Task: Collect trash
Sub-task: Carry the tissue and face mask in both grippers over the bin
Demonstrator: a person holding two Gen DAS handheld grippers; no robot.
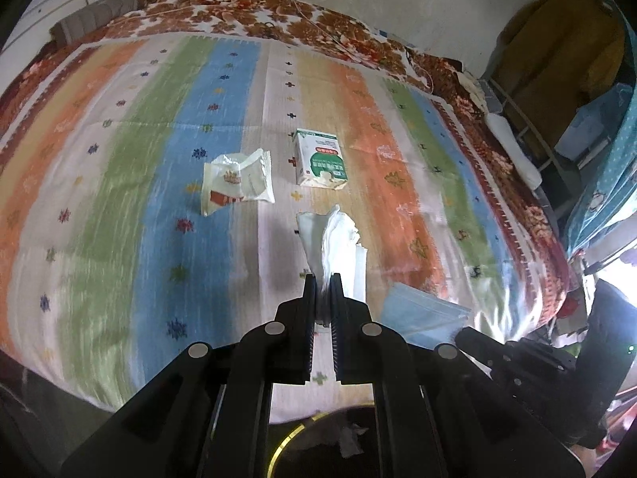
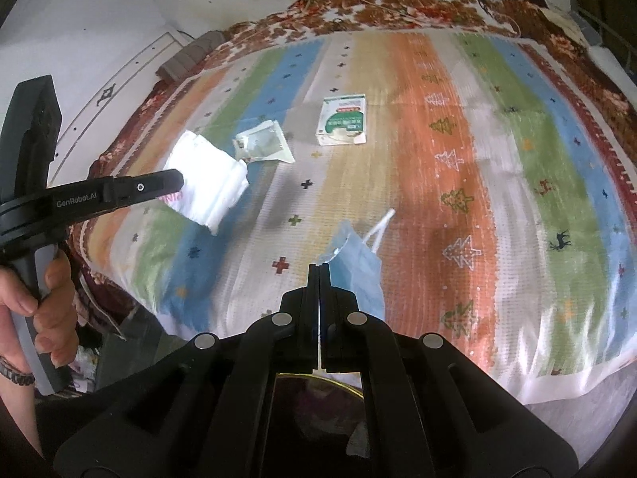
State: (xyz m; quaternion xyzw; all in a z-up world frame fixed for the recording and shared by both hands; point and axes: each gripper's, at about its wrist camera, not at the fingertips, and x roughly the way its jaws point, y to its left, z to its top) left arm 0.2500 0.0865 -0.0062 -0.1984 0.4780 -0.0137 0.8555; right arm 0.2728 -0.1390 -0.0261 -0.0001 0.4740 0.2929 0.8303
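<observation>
My left gripper is shut on a white tissue pack and holds it above the striped bed cover; it also shows in the right wrist view. My right gripper is shut on the strap of a blue face mask, which also shows in the left wrist view. A clear snack wrapper and a green and white carton lie on the cover farther off.
A dark bin with a gold rim sits below both grippers at the bed's near edge, with crumpled paper inside. A brown pillow lies at the far left. Clothes and shelves stand at the right.
</observation>
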